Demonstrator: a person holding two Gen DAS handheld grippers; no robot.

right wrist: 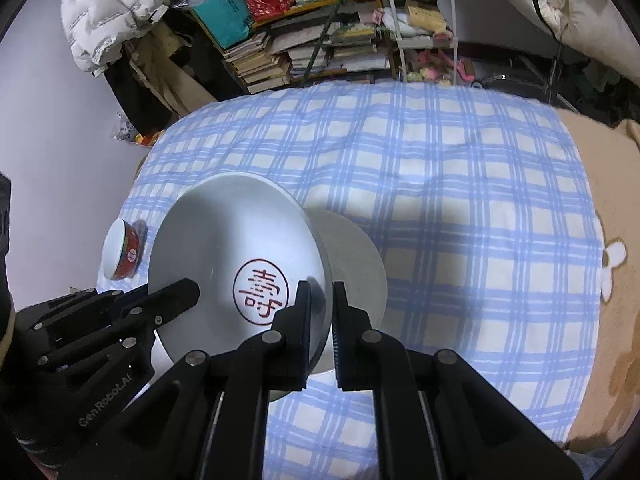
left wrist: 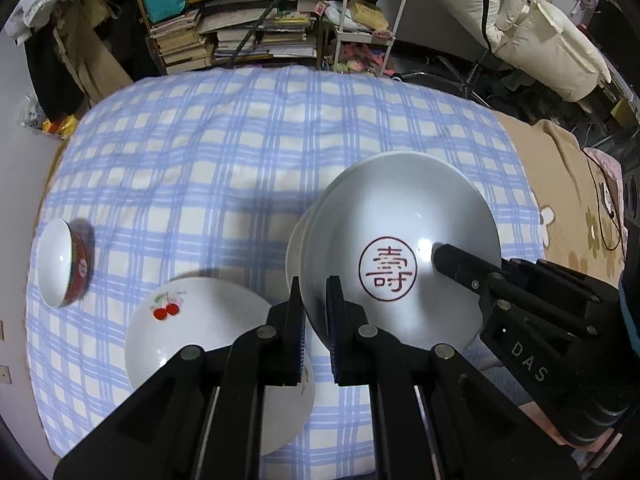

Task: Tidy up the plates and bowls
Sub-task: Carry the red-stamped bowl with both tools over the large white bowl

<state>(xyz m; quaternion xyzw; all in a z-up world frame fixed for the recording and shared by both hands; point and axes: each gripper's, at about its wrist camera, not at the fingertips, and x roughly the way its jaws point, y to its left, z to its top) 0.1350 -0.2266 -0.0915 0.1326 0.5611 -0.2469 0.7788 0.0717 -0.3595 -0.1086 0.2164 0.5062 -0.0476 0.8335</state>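
Note:
A large white bowl with a red round seal character inside hangs tilted above the bed, held by both grippers. My left gripper is shut on its left rim. On the opposite rim my right gripper is shut too. Below the bowl a white plate with a cherry print lies on the cloth, partly hidden by the bowl. A small red-sided bowl sits at the far left edge.
A blue checked cloth covers the bed, with a tan flowered blanket on its right. Behind stand a shelf of stacked books, a white trolley and cream padded jackets.

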